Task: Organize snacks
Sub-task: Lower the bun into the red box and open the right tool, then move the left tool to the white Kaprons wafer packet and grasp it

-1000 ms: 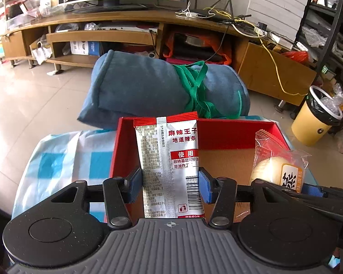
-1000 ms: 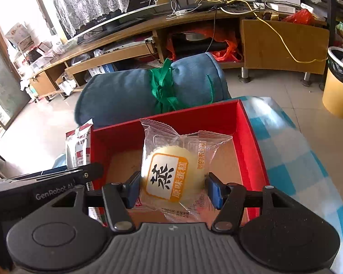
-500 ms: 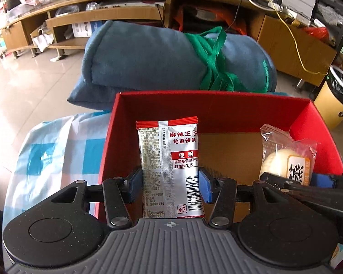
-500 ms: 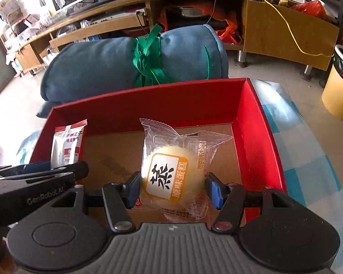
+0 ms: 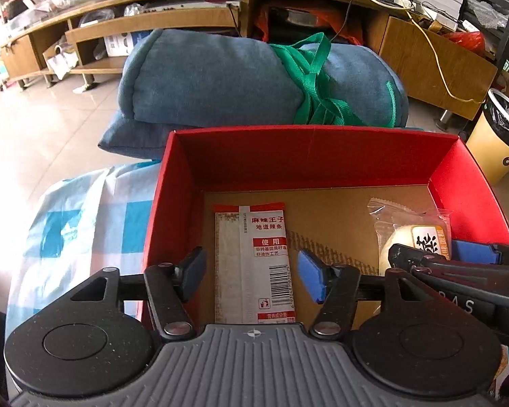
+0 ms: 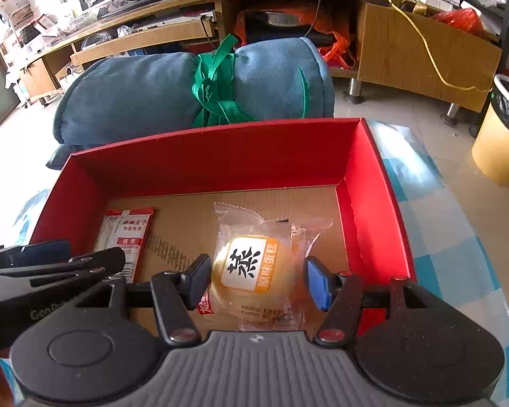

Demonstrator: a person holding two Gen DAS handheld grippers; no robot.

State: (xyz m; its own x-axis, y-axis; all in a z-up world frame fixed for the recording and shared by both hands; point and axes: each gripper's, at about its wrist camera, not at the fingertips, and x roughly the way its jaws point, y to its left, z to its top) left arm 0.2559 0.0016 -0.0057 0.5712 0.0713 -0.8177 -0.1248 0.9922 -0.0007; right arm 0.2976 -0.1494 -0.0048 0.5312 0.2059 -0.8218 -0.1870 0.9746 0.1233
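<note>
A red cardboard box (image 5: 241, 156) with a brown floor stands on a blue-checked cloth; it also shows in the right wrist view (image 6: 220, 156). A silver and red snack packet (image 5: 251, 261) lies flat on the box floor at the left, also seen in the right wrist view (image 6: 125, 237). My left gripper (image 5: 251, 276) is open above it, jaws apart on either side. A wrapped steamed cake (image 6: 254, 264) lies on the box floor at the right, also seen in the left wrist view (image 5: 410, 234). My right gripper (image 6: 258, 281) is open around it.
A rolled blue blanket (image 5: 254, 78) tied with green strap lies just behind the box. A wooden TV cabinet (image 5: 424, 54) runs along the back. A yellow waste bin (image 6: 502, 139) stands on the floor at the right. The checked cloth (image 6: 458, 254) covers the table.
Both grippers lowered into the box and opened. The snack packet and the wrapped cake were let go and now lie on the box floor.
</note>
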